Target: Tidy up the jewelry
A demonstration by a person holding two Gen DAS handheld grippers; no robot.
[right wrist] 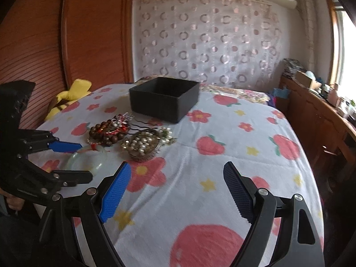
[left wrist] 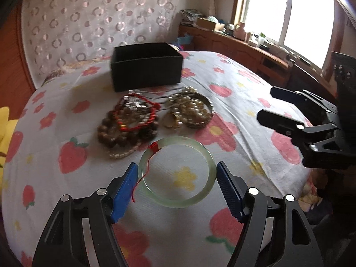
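- The bangle (left wrist: 176, 171), pale green with a red thread (left wrist: 146, 166) tied on, lies flat on the bedspread (left wrist: 222, 80) toward its near edge, right in front of my left gripper (left wrist: 176, 175).
- My left jaws stand wide apart with the bangle between them; each blue pad sits just beside the ring's outer rim, and I cannot tell whether either one touches it. Nothing is clamped.
- Just past the bangle lies the brown bead string (left wrist: 124, 131) with a red cord bracelet (left wrist: 135, 113) on top of it, a strand of small pale beads curling out at its near side.
- Beside those, to the right, sits the pearl pile (left wrist: 191, 109) with gold-toned pieces mixed in, touching or nearly touching the bead heap.
- Farther back, near the middle of the bedspread, stands the black box (left wrist: 145, 66), open on top and apart from the jewelry.
- My right gripper (right wrist: 178, 189) hovers over bare bedspread to the right of the heap, its jaws spread wide and holding nothing.
- From the right wrist view, the bangle (right wrist: 87, 159) shows partly behind the left gripper (right wrist: 75, 160), near the bedspread's left side.
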